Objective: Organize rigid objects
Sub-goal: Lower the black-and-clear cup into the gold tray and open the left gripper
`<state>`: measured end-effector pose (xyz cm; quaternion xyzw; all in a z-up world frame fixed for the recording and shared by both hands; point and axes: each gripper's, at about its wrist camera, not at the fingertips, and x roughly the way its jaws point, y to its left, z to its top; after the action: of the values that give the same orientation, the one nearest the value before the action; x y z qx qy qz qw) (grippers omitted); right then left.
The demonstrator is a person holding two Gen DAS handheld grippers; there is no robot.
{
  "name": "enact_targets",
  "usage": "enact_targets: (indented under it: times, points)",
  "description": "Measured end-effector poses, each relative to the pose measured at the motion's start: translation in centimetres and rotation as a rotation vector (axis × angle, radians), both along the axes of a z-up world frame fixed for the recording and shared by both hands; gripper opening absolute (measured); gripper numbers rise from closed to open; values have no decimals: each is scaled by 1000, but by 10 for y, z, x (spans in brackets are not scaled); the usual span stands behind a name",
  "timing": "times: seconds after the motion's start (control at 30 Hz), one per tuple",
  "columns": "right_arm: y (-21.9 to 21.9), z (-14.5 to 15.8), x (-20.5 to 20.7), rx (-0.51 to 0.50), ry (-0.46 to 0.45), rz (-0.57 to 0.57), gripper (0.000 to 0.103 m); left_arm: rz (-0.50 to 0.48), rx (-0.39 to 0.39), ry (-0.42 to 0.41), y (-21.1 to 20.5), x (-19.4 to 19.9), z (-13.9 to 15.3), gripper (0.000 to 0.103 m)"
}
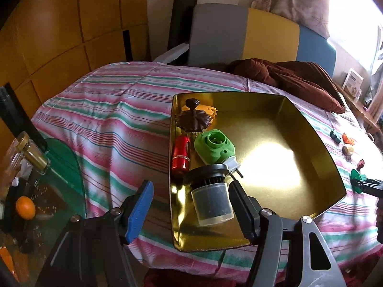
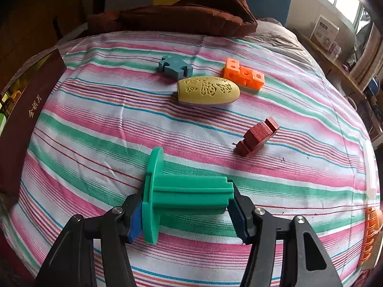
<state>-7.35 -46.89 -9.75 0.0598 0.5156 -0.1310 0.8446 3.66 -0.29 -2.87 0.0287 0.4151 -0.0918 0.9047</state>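
Left claw [image 1: 191, 211] stood open over clear-capped black filter [image 1: 210, 196] lying lower centre in gold tin [image 1: 311, 157]; right claw [image 2: 185, 217] clamped green flanged spool [image 2: 182, 193], lower centre, on striped bed [image 2: 95, 124].

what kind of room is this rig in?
Probably a bedroom at home: the work surface is a striped bedsheet with a brown quilt bunched at its far end, a padded headboard behind it, and a curtained window beside the bed.

The tray [image 1: 311, 129] looks like shiny gold metal, super reflective. Under it a striped woven cloth [image 1: 107, 124], matt. Beside the tray, the green spool [image 2: 186, 191] is smooth plastic.
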Motion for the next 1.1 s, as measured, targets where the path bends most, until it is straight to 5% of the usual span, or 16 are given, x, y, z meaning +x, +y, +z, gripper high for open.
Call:
enact_targets:
  times: [0.4,0.8,1.1]
  points:
    - [7,0,0,-45,-3,19,60,-11,-4,-64,0,-12,18,70]
    - [21,6,-1,-84,41,-58,60,23,-42,-22,18,-12,0,70]
    - [48,18,-9,68,56,-60,60,59,-48,-3,34,-9,-16,70]
